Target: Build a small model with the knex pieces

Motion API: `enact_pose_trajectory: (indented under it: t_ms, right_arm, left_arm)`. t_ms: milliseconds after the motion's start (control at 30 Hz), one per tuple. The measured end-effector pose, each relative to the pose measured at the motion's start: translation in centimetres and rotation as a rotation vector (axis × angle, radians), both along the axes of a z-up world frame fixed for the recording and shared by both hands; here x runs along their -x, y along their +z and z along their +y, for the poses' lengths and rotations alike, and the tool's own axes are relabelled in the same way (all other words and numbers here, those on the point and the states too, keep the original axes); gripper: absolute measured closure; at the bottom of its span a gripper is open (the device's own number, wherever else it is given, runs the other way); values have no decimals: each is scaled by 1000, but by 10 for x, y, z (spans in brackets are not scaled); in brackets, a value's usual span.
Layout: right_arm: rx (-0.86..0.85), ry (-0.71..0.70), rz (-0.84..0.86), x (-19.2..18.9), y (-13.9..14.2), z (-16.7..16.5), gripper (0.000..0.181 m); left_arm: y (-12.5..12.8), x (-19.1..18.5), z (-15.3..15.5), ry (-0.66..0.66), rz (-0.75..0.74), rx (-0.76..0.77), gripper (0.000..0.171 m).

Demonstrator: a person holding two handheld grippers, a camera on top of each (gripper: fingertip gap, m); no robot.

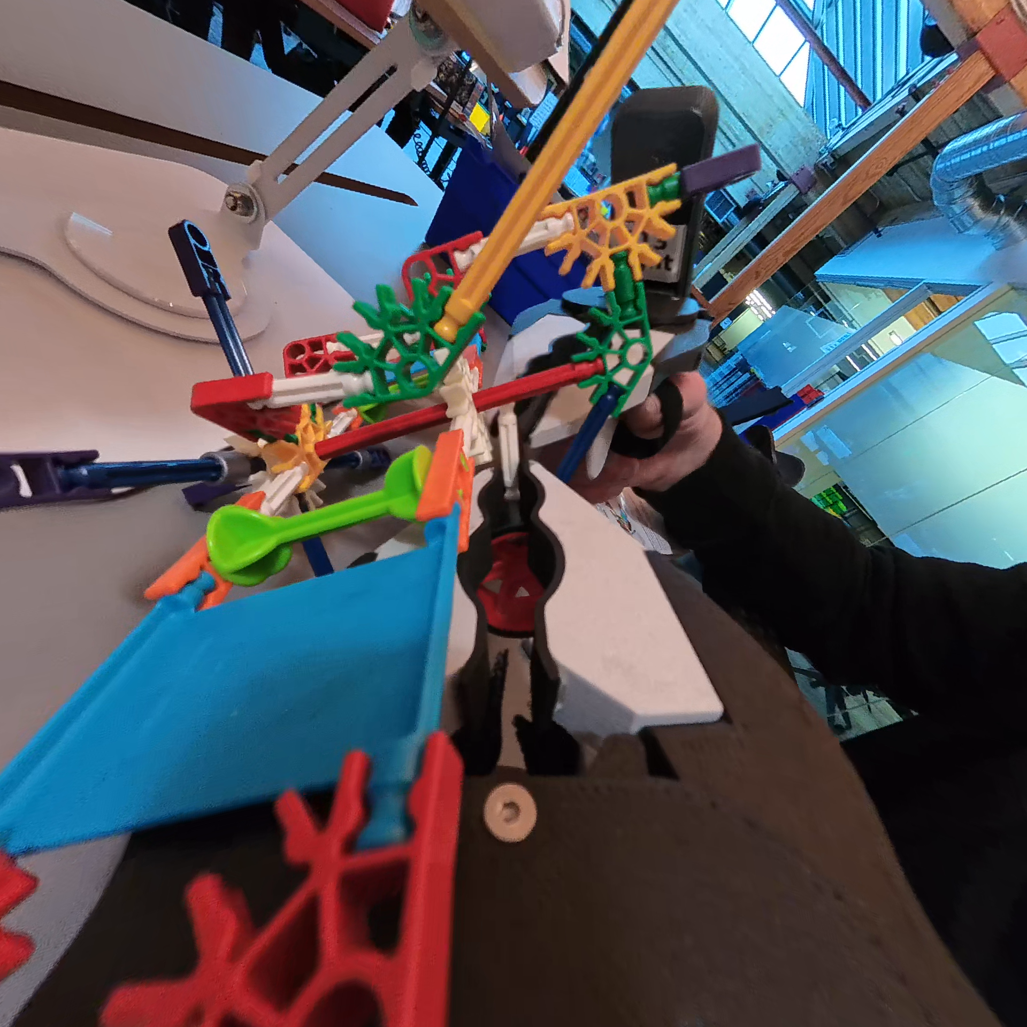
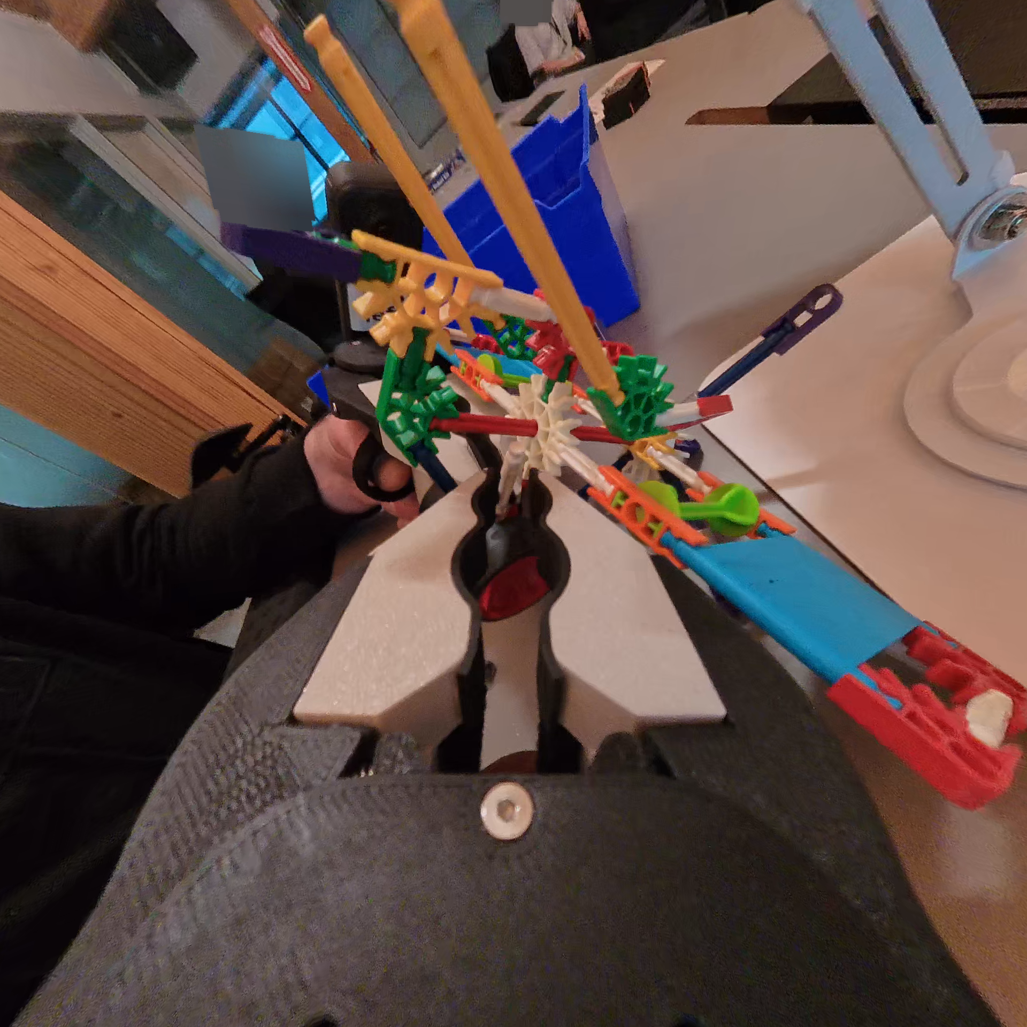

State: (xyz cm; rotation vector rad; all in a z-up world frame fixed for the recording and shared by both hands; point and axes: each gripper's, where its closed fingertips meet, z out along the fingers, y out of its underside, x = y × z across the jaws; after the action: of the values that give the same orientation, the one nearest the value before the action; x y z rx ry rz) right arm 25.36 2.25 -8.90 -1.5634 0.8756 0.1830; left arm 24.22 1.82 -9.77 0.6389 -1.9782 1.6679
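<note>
A colourful rod-and-connector toy model point(image 1: 461, 389) is held up over a white table point(image 1: 72, 583). It has yellow rods, green, yellow and red connectors, a red rod, lime spoon-shaped pieces and blue panels point(image 1: 267, 683). My left gripper point(image 1: 503, 483) is shut on a white rod point(image 1: 507, 439) of the model, with a red hub point(image 1: 508, 583) between the jaws. My right gripper point(image 2: 511, 486) is shut the same way on a white rod point(image 2: 514, 467) under a white snowflake connector point(image 2: 547, 422), with a red hub point(image 2: 511, 589) between its jaws. Each view shows a hand point(image 1: 667, 422) point(image 2: 344, 461) on the other gripper's handle, beside a green connector.
A blue bin point(image 1: 478, 211) point(image 2: 561, 222) stands behind the model. A white stand base point(image 1: 155, 278) point(image 2: 972, 400) with a slanted white arm sits on the table. A loose blue rod with a purple end point(image 1: 205, 278) point(image 2: 789, 328) sticks up beside it. Both grippers' tips are close together, under 4 cm apart.
</note>
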Motion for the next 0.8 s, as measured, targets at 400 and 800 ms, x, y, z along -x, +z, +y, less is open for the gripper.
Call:
enact_pose_trajectory:
  t_ms: [400, 800]
  right_arm:
    - [-52, 16, 40, -3, -8, 5, 163]
    - [-147, 18, 74, -7, -4, 20, 165]
  left_arm:
    - [-2, 0, 2, 6, 25, -13, 167]
    - [-1, -2, 11, 59, 118, 15, 168]
